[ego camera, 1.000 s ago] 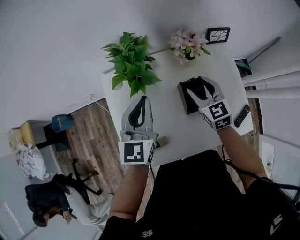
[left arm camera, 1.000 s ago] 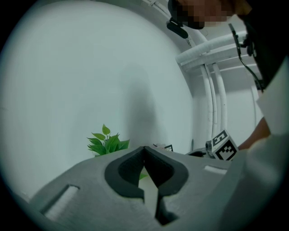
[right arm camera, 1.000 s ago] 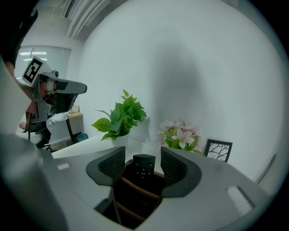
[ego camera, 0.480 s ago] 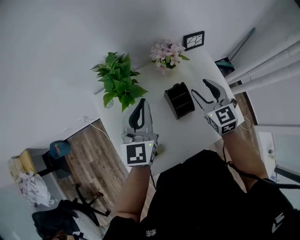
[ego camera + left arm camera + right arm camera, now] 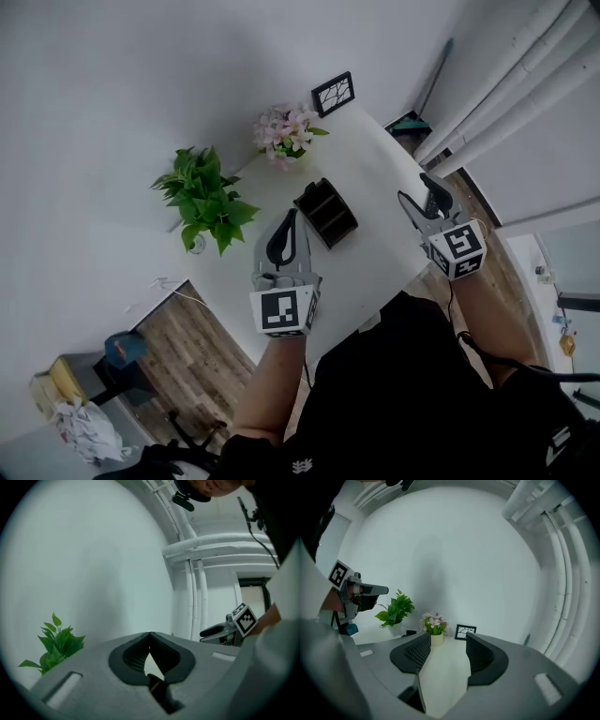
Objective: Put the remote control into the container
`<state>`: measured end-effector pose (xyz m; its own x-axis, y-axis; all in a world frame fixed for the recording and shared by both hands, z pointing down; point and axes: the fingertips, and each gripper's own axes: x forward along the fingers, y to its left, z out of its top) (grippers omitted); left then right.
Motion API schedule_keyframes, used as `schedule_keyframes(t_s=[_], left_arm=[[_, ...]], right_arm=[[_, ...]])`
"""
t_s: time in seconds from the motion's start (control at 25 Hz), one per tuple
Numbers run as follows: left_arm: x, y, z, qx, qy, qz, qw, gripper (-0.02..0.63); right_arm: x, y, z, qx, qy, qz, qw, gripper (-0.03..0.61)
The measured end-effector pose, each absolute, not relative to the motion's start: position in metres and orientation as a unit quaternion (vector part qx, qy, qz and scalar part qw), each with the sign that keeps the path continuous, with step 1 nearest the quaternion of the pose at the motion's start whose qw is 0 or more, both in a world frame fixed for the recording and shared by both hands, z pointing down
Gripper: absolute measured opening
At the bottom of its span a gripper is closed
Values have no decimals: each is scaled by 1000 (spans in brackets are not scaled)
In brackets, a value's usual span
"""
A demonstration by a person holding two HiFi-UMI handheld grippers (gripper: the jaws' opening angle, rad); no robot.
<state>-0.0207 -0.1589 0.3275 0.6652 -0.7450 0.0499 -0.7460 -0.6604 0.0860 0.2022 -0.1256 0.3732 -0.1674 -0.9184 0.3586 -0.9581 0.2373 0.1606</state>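
The black container (image 5: 325,213) stands mid-table with its compartments open upward. I cannot make out the remote control in any view now. My right gripper (image 5: 415,188) hovers by the table's right edge, to the right of the container. Its jaws are closing a little, and the right gripper view (image 5: 447,651) shows only bare tabletop between them. My left gripper (image 5: 292,216) is held above the table just left of the container. The left gripper view (image 5: 150,637) shows its tips touching and nothing held.
On the white table (image 5: 375,169), a green plant (image 5: 202,195) stands at the far left. A pot of pink flowers (image 5: 284,127) and a small picture frame (image 5: 334,93) stand at the back. White pipes (image 5: 506,84) run down the wall to the right. Wood floor (image 5: 192,337) lies to the left.
My right gripper has moved from over the container rightward to the table's right edge. The head view has swung, and the remote seen earlier at that edge no longer shows. The left gripper has stayed shut.
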Motion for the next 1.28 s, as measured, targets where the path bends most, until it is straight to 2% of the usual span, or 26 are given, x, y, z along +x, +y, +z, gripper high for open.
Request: schedule_keyframes(t_s=[0.32, 0.72, 1.28], left_arm=[[46, -150, 325, 922, -385, 26, 34, 2], [154, -152, 320, 936, -350, 47, 9, 2], [245, -166, 384, 919, -378, 103, 47, 2]], right_arm=[[292, -101, 376, 655, -735, 72, 161, 241], [378, -84, 412, 642, -741, 113, 158, 238], [428, -87, 554, 541, -786, 229, 196, 279]])
